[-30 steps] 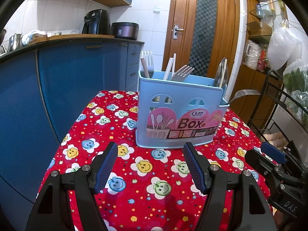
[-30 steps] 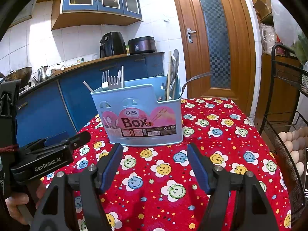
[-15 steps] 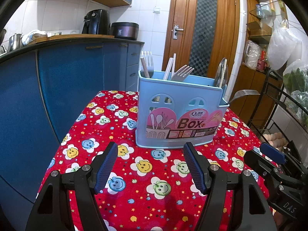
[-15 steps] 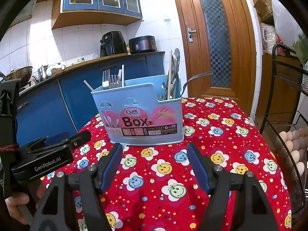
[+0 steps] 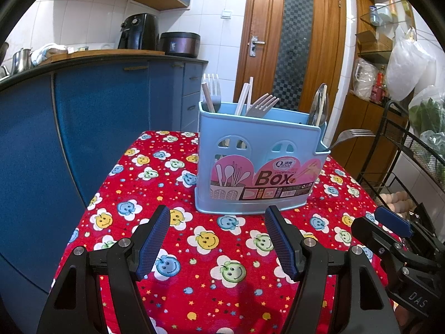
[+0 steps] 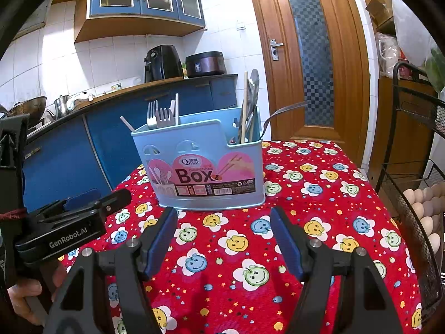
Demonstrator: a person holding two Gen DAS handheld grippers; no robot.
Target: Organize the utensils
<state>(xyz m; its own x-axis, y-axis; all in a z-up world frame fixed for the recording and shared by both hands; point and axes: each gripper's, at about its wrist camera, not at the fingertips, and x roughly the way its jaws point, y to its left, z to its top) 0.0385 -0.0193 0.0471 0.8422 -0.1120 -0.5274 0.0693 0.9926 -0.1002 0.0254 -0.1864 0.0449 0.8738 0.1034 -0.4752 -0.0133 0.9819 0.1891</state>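
Note:
A light blue utensil box (image 5: 258,164) (image 6: 205,164) stands upright on the red smiley-flower tablecloth (image 5: 211,250) (image 6: 306,208). Forks (image 5: 261,104) (image 6: 151,117), chopsticks (image 5: 242,98) (image 6: 244,105) and spoons (image 5: 318,105) stick up out of it. One fork (image 5: 350,135) (image 6: 283,110) leans out over its right end. My left gripper (image 5: 217,217) hovers open just in front of the box, with nothing between its fingers. My right gripper (image 6: 224,217) is open too, empty, a little short of the box.
A blue kitchen counter (image 5: 83,111) runs along the left with an air fryer (image 5: 139,32) and a cooker (image 5: 180,43) on it. A black wire rack (image 6: 417,194) holding eggs stands at the right table edge. A wooden door (image 5: 292,50) is behind.

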